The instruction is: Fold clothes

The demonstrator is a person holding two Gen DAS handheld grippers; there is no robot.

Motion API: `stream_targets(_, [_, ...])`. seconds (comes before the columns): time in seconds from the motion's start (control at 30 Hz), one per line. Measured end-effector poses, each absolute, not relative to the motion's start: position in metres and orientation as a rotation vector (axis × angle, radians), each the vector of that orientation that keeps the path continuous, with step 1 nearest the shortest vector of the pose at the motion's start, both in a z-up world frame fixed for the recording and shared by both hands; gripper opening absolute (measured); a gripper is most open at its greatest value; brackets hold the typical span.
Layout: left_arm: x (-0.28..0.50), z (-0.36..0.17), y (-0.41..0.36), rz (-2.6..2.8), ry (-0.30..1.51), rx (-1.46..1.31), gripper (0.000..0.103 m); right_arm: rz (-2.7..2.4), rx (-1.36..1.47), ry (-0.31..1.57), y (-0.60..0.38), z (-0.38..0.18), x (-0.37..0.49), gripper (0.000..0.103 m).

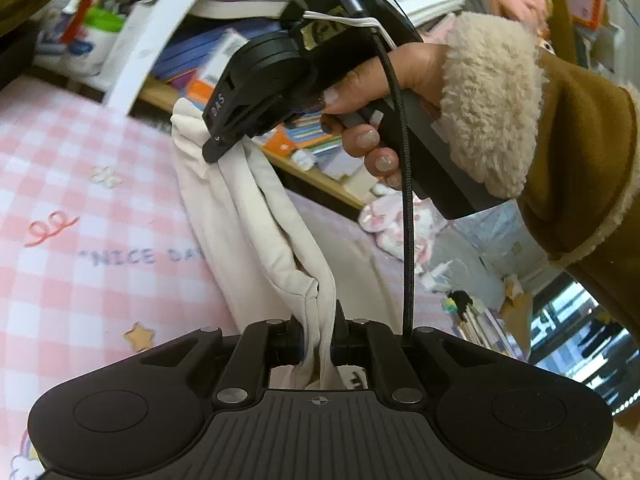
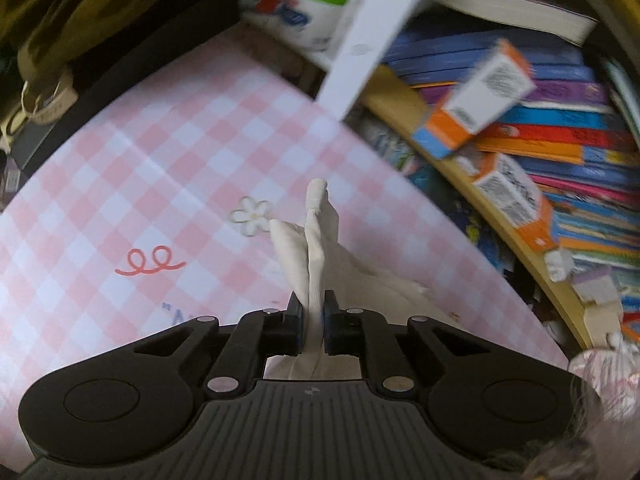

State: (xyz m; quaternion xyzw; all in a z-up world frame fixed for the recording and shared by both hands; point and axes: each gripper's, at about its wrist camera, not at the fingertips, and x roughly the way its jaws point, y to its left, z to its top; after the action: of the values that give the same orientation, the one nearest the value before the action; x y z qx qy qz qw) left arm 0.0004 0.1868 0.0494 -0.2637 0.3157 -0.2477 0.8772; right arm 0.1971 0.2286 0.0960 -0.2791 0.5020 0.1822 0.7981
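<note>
Above pink checked sheet point(image 2: 160, 168), both tongs, left point(image 1: 319, 332) and right point(image 2: 314, 314), clamped on cream garment point(image 1: 256, 216), lifted.

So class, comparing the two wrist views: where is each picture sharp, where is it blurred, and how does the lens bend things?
Left wrist view: the cream cotton garment and left gripper are sharp; the shelves behind are soft; the fisheye bows the white shelf upright.
Right wrist view: the right gripper is crisp, the stacked colourful books smear with motion blur, and the pink checked sheet curves.
</note>
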Motion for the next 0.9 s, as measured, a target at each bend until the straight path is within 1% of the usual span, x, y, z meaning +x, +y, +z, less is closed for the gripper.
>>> stream_targets(0.13, [-0.005, 0.055, 0.168, -0.535, 0.645, -0.512, 0.008, 0.38, -0.551, 1.048, 0.199, 0.112, 0.196, 0.008])
stream_targets(0.43, [0.0, 0.068, 0.101, -0.49, 0.642, -0.454, 0.008, 0.382, -0.467, 0.994, 0.118, 0.132, 0.19, 0.008])
stream_targets(0.9, [0.008, 0.079, -0.002, -0.33, 0.648, -0.382, 0.008, 0.549, -0.328, 0.869, -0.009, 0.132, 0.186, 0.008])
